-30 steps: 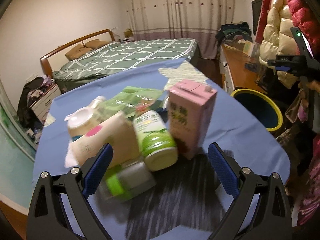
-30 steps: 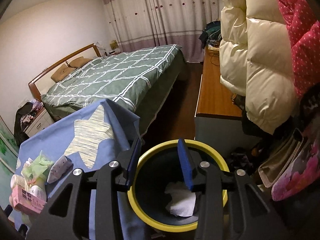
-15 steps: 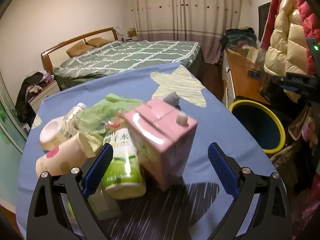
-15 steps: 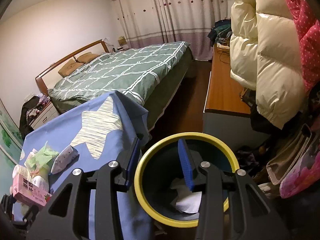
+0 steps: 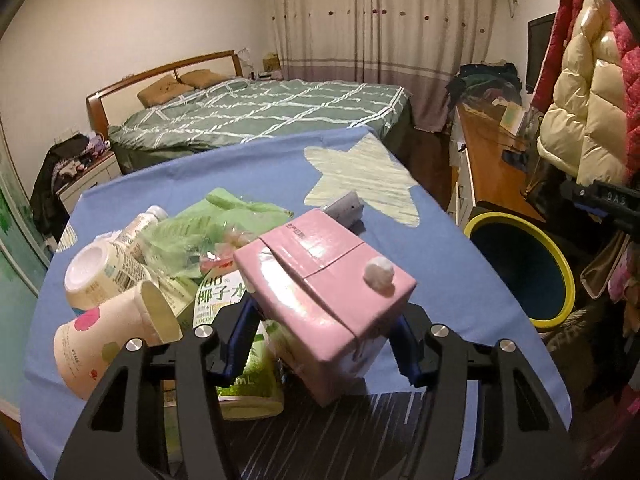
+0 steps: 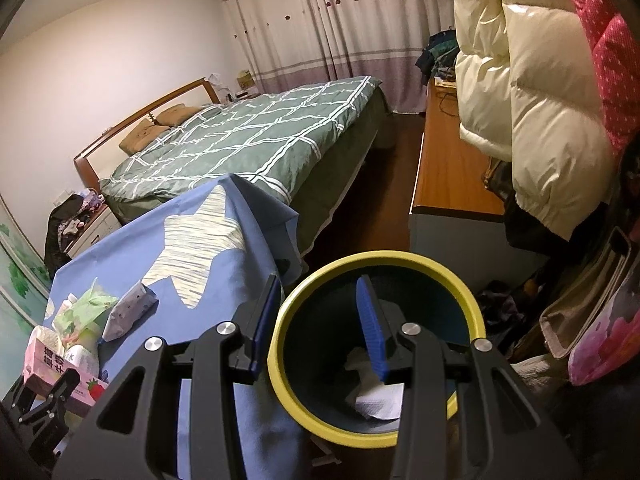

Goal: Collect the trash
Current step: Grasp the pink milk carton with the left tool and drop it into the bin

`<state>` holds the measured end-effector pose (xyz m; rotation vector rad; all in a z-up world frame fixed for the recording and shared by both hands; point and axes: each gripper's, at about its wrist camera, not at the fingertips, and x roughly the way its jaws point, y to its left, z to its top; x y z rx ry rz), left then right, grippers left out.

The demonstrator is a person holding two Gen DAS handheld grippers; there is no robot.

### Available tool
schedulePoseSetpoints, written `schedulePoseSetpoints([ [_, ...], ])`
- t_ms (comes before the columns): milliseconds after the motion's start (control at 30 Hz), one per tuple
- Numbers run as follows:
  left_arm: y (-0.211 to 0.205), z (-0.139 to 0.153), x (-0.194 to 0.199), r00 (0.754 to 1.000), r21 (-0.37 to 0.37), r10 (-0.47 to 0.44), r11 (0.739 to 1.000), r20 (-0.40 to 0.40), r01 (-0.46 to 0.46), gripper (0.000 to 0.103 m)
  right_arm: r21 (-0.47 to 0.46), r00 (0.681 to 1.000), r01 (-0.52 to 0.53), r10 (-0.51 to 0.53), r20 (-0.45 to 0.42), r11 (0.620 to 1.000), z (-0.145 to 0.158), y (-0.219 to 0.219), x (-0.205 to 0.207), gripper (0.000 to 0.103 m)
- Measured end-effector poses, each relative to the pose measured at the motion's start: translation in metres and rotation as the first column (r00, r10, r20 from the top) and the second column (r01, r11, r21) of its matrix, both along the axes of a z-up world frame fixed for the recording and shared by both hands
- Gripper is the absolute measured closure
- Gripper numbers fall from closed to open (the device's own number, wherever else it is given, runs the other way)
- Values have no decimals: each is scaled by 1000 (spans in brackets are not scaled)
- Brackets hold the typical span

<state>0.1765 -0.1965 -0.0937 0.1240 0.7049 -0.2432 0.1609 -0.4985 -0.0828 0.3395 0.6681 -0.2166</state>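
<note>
While my left tongs (image 5: pixel 324 340) clamp the pink carton (image 5: pixel 324 280), the right tongs (image 6: pixel 320 328) wait apart, empty.
Next I think I lift it past the table's right edge into the bin (image 5: pixel 560 268).

Green checked bed (image 5: pixel 260 116) (made up), curtains (image 5: pixel 360 20), wooden counter (image 6: pixel 448 168).

Readable text: two items only
Green bottle (image 5: pixel 236 320) left of the pink carton (image 5: pixel 320 292): "100% 椰子水". Carton print too small to read.
</note>
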Motion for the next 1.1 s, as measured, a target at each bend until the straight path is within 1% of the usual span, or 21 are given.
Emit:
schedulePoseSetpoints([
  [67,-4,4,-2,1000,2,-13,1000,15,13,45,6,1000,-1,1,1,1000,-2,0,-3,65],
  [167,-9,8,-2,999,-7,-35,999,17,35,45,5,1000,4,-4,2,1000,-3,0,-8,65],
  [333,-33,15,3,994,-26,-105,994,9,105,45,-15,999,35,-35,15,999,-1,-7,-25,65],
  [467,-65,22,7,983,-37,-183,982,3,183,45,-28,997,72,-71,24,997,0,-19,-42,65],
  [633,-118,24,16,960,-43,-279,959,-17,279,45,-45,994,109,-108,16,993,-4,-36,-58,65],
  [800,-174,15,29,931,-66,-360,932,-63,356,45,-51,991,136,-137,-2,989,-12,-51,-67,65],
  [1000,-235,-7,40,904,-36,-414,910,-105,412,45,-42,985,169,-170,-22,985,-23,-71,-78,65],
  [1100,-255,-17,43,896,-28,-426,904,-124,426,45,-36,982,184,-185,-30,982,-27,-80,-83,65],
])
